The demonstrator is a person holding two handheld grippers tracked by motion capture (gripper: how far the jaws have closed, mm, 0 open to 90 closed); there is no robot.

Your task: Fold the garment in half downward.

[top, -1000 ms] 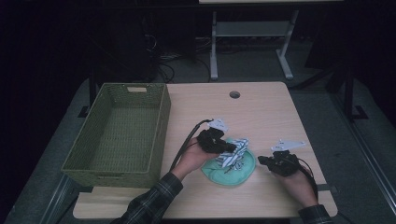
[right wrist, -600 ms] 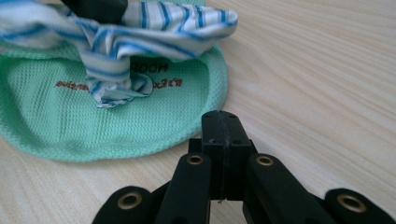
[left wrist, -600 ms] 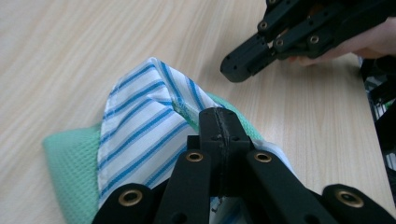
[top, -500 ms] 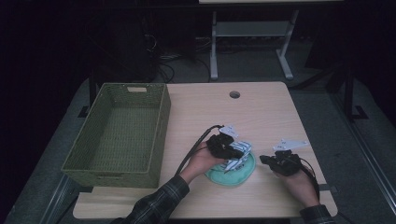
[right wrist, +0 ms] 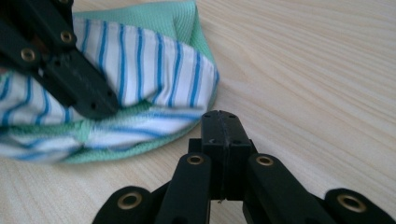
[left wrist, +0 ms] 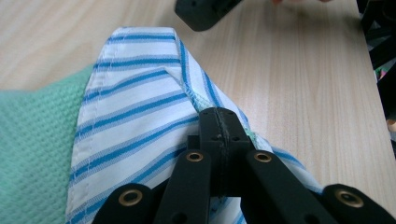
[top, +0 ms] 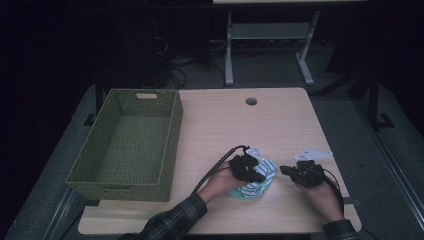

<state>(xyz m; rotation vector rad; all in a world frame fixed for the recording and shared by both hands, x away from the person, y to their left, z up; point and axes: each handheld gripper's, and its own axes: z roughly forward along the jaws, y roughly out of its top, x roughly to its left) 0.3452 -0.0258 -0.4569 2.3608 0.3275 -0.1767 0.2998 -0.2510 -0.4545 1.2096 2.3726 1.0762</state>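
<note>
A small cloth, mint green with a white and blue striped layer, lies bunched on the wooden table near its front edge. My left gripper is shut, and its closed tip rests on the striped fabric at a fold. No fabric visibly sits between the jaws. My right gripper is shut too, low over bare wood just right of the cloth. Its tip almost touches the cloth's edge. The left gripper appears in the right gripper view, pressing into the fold.
A large, empty green woven basket stands on the left part of the table. A round cable hole lies near the far edge. Beyond the table are a white stand and dark floor.
My left hand has moved right and down onto the cloth, and the cloth has bunched under it. The right hand has stayed where it was.
</note>
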